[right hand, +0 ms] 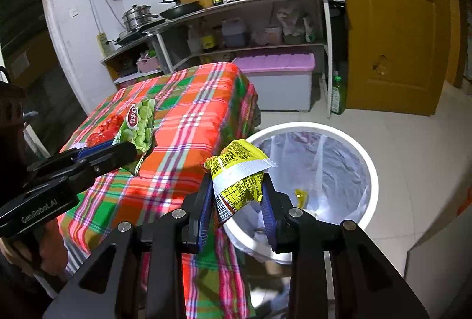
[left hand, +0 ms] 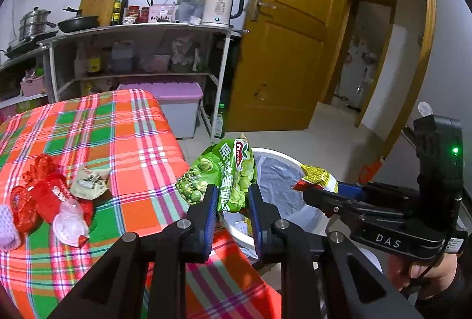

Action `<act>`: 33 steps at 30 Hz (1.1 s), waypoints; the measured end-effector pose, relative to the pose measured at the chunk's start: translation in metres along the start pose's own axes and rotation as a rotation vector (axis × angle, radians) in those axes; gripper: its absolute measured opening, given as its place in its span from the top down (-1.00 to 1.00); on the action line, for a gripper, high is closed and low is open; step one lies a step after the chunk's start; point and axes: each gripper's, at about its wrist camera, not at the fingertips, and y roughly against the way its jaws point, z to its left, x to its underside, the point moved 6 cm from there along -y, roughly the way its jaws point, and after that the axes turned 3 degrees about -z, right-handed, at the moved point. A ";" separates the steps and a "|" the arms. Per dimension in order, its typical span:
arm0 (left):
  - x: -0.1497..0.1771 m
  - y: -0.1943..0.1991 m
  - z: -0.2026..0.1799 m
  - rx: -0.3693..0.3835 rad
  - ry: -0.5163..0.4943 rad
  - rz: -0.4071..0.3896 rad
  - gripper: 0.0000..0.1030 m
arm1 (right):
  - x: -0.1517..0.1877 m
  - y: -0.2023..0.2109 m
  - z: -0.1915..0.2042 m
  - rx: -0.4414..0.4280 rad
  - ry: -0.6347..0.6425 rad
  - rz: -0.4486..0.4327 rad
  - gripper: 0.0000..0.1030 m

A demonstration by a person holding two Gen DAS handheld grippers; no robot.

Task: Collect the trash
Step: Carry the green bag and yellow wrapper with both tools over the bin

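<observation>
My left gripper (left hand: 233, 193) is shut on a green snack bag (left hand: 233, 171), held at the table's edge beside the white bin (left hand: 283, 155). It also shows in the right wrist view (right hand: 138, 124). My right gripper (right hand: 237, 186) is shut on a crumpled yellow wrapper (right hand: 239, 168), held over the near rim of the bin (right hand: 367, 159), which has a clear liner and some trash inside. On the plaid tablecloth (left hand: 132, 142) lie red wrappers (left hand: 38, 195), a beige packet (left hand: 88, 183) and a clear plastic piece (left hand: 69, 220).
A shelf unit (left hand: 141, 32) with a kettle (left hand: 219, 4), pans and bottles stands behind the table. A purple-lidded storage box (left hand: 177, 103) sits on the floor. A wooden door (left hand: 289, 32) stands open at the right. A green bottle (right hand: 337, 94) stands by the shelf.
</observation>
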 end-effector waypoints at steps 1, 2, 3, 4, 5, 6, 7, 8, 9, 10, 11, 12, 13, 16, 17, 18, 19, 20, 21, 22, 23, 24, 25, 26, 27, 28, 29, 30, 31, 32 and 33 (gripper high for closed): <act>0.000 -0.003 0.000 0.002 -0.001 0.003 0.59 | 0.000 -0.001 -0.004 0.003 -0.007 0.002 0.39; -0.001 -0.006 -0.002 0.005 -0.003 0.007 0.59 | 0.000 -0.002 -0.006 0.006 -0.011 0.003 0.39; -0.001 -0.008 -0.003 0.008 -0.004 0.009 0.59 | 0.000 -0.003 -0.009 0.009 -0.016 0.005 0.39; -0.001 -0.011 -0.004 0.011 -0.006 0.012 0.59 | 0.000 -0.005 -0.012 0.013 -0.022 0.008 0.39; -0.001 -0.015 -0.005 0.014 -0.009 0.016 0.59 | 0.001 -0.006 -0.014 0.016 -0.026 0.009 0.38; -0.001 -0.019 -0.006 0.017 -0.011 0.020 0.59 | 0.001 -0.007 -0.017 0.019 -0.031 0.011 0.38; -0.002 -0.022 -0.007 0.020 -0.011 0.024 0.59 | 0.001 -0.008 -0.020 0.021 -0.036 0.013 0.39; -0.002 -0.025 -0.008 0.023 -0.012 0.027 0.59 | 0.001 -0.010 -0.023 0.024 -0.040 0.015 0.39; -0.002 -0.029 -0.009 0.027 -0.014 0.032 0.59 | 0.001 -0.011 -0.026 0.028 -0.045 0.018 0.39; -0.001 -0.033 -0.010 0.028 -0.016 0.036 0.59 | 0.002 -0.013 -0.029 0.031 -0.050 0.022 0.39; -0.001 -0.037 -0.011 0.030 -0.017 0.042 0.59 | 0.003 -0.015 -0.031 0.033 -0.055 0.024 0.39; 0.000 -0.042 -0.012 0.035 -0.017 0.048 0.59 | 0.003 -0.017 -0.035 0.036 -0.061 0.028 0.38; 0.000 -0.045 -0.013 0.037 -0.018 0.053 0.59 | 0.003 -0.019 -0.037 0.039 -0.066 0.031 0.38; 0.001 -0.056 -0.015 0.047 -0.021 0.068 0.59 | 0.005 -0.023 -0.045 0.047 -0.083 0.042 0.38; 0.001 -0.059 -0.015 0.050 -0.021 0.073 0.59 | 0.006 -0.025 -0.047 0.049 -0.088 0.045 0.38; 0.002 -0.063 -0.015 0.053 -0.021 0.077 0.59 | 0.006 -0.027 -0.049 0.051 -0.092 0.049 0.38; 0.002 -0.066 -0.016 0.055 -0.021 0.082 0.59 | 0.006 -0.028 -0.051 0.054 -0.095 0.051 0.38; 0.003 -0.069 -0.016 0.057 -0.020 0.086 0.59 | 0.007 -0.030 -0.053 0.056 -0.098 0.053 0.38; 0.003 -0.072 -0.015 0.060 -0.019 0.090 0.59 | 0.007 -0.032 -0.055 0.056 -0.101 0.056 0.38; 0.003 -0.075 -0.014 0.061 -0.018 0.095 0.59 | 0.007 -0.033 -0.056 0.058 -0.103 0.059 0.38; 0.004 -0.078 -0.014 0.063 -0.017 0.101 0.59 | 0.007 -0.034 -0.057 0.059 -0.104 0.060 0.38; 0.005 -0.082 -0.013 0.064 -0.017 0.106 0.59 | 0.007 -0.036 -0.058 0.059 -0.106 0.062 0.38; 0.005 -0.083 -0.014 0.064 -0.017 0.109 0.59 | 0.007 -0.037 -0.060 0.059 -0.109 0.065 0.38; 0.005 -0.086 -0.014 0.065 -0.017 0.112 0.58 | 0.008 -0.039 -0.061 0.059 -0.112 0.068 0.38; 0.005 -0.088 -0.014 0.066 -0.018 0.116 0.58 | 0.008 -0.040 -0.061 0.058 -0.115 0.071 0.38; 0.005 -0.091 -0.014 0.067 -0.019 0.119 0.58 | 0.008 -0.042 -0.062 0.057 -0.117 0.074 0.37; 0.005 -0.093 -0.014 0.069 -0.019 0.121 0.58 | 0.009 -0.043 -0.063 0.056 -0.120 0.078 0.36; 0.005 -0.096 -0.014 0.070 -0.017 0.125 0.58 | 0.009 -0.044 -0.065 0.055 -0.123 0.081 0.33; 0.005 -0.098 -0.015 0.071 -0.017 0.128 0.58 | 0.009 -0.045 -0.066 0.057 -0.126 0.083 0.32; 0.005 -0.101 -0.015 0.073 -0.017 0.131 0.58 | 0.009 -0.046 -0.068 0.060 -0.129 0.085 0.32; 0.007 -0.102 -0.016 0.073 -0.019 0.135 0.58 | 0.010 -0.047 -0.069 0.063 -0.131 0.087 0.30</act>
